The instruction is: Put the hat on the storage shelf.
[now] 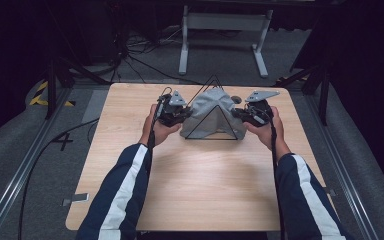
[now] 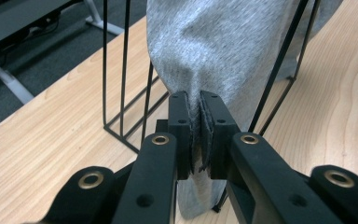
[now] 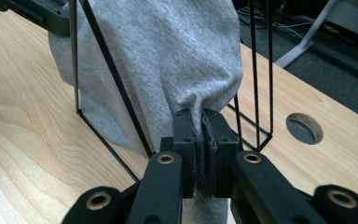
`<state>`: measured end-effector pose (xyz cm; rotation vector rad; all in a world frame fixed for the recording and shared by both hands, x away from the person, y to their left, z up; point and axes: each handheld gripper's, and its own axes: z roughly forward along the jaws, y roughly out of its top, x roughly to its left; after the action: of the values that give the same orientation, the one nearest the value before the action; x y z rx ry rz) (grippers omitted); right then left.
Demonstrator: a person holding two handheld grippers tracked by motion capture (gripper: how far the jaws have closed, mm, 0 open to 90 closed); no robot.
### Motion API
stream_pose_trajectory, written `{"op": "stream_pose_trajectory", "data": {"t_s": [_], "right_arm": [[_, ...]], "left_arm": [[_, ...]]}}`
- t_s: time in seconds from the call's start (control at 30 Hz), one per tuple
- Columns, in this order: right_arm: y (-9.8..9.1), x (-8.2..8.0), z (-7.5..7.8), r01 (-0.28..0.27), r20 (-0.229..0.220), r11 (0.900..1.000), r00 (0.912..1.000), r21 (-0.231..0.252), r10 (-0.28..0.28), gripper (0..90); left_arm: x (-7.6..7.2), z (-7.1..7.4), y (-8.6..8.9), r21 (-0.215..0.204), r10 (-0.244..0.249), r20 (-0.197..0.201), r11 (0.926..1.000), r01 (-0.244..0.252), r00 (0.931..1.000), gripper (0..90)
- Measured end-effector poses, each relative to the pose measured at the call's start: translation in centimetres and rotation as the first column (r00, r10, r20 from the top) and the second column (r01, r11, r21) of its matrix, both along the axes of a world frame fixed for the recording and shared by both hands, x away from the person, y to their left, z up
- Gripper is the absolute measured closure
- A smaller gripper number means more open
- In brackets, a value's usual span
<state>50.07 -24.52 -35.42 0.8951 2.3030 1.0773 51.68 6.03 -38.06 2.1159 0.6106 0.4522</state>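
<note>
A grey cloth [image 1: 211, 111] hangs draped over a black wire frame [image 1: 210, 137] shaped like a triangle, near the far middle of the wooden table [image 1: 195, 195]. My left gripper [image 1: 184, 114] is shut on the cloth's left edge, and my right gripper [image 1: 238, 113] is shut on its right edge. In the left gripper view the grey cloth [image 2: 223, 51] is pinched between the black jaws of the left gripper [image 2: 200, 100], with the wire frame [image 2: 123, 93] on both sides. In the right gripper view the cloth [image 3: 168, 60] bunches into the right gripper [image 3: 201, 116], beside the frame's wires [image 3: 114, 79].
A round hole [image 3: 304, 128] is cut in the tabletop just right of the frame. Beyond the far table edge stands a white metal stand [image 1: 225, 35] among cables on the grey floor. Metal rails [image 1: 25, 165] run along both sides of the table.
</note>
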Motion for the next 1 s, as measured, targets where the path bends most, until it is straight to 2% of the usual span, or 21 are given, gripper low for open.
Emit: {"op": "stream_pose_trajectory", "data": {"t_s": [0.1, 0.23, 0.4, 0.7, 0.8, 0.93, 1.0], "right_arm": [[0.0, 0.1, -0.5, 0.001, -0.005, 1.0000, 1.0000, -0.006, -0.001, 84.5], [-0.1, 0.1, -1.3, 0.011, -0.024, 0.9999, 0.9996, -0.013, -0.011, 84.5], [-0.1, 0.1, -1.8, 0.017, -0.026, 0.9997, 0.9995, -0.017, -0.018, 83.9], [-0.4, -0.5, -1.2, 0.034, -0.020, 0.9992, 0.9992, -0.021, -0.035, 78.0], [-0.5, -0.7, -0.9, 0.032, -0.018, 0.9994, 0.9993, -0.016, -0.032, 76.5], [-0.5, -1.4, -0.3, 0.023, -0.011, 0.9991, 0.9997, -0.034, -0.024, 74.1], [-0.5, -1.6, -0.2, 0.023, -0.010, 0.9992, 0.9997, -0.034, -0.023, 73.7]], "left_arm": [[0.0, -0.5, 0.0, 0.005, 0.000, -0.006, 1.0000, 0.000, 1.0000, 83.9], [0.0, -1.1, -0.1, 0.036, -0.002, -0.016, 0.9993, 0.003, 0.9999, 84.0], [0.0, -1.6, 0.0, 0.027, 0.006, -0.030, 0.9996, -0.006, 0.9995, 83.6], [-0.6, -1.0, 1.3, 0.027, 0.033, -0.021, 0.9991, -0.033, 0.9992, 75.5], [-1.0, -0.6, 1.9, 0.039, 0.035, -0.007, 0.9986, -0.035, 0.9993, 74.5], [-2.1, 0.0, 3.0, 0.062, 0.027, 0.014, 0.9977, -0.028, 0.9995, 73.4], [-2.5, 0.3, 3.2, 0.068, 0.022, 0.014, 0.9974, -0.023, 0.9997, 73.2]]}}
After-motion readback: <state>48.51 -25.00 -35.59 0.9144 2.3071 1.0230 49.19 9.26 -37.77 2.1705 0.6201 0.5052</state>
